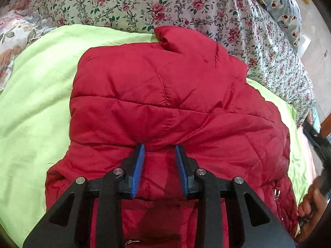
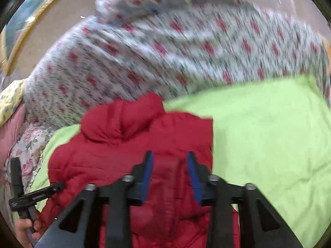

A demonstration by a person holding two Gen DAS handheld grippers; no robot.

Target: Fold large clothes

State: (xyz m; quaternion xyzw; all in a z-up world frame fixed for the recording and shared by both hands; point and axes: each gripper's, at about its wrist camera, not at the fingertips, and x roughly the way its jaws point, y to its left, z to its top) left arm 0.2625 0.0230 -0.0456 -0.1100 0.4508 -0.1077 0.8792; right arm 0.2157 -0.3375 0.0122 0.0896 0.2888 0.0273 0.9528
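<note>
Pinching a ridge of the red jacket, the left gripper should drag smoothly; the right gripper hovers over it, jaws spread and empty.

The red jacket lies puffed up across the middle of the green sheet, so the bare room for a gripper is the wide green stretch to one side of it and a narrower strip on the other. Beyond it the floral bedspread lies flat and open, up to a pillow at the far corner. The other hand and its tool crowd the jacket's near edge.
</note>
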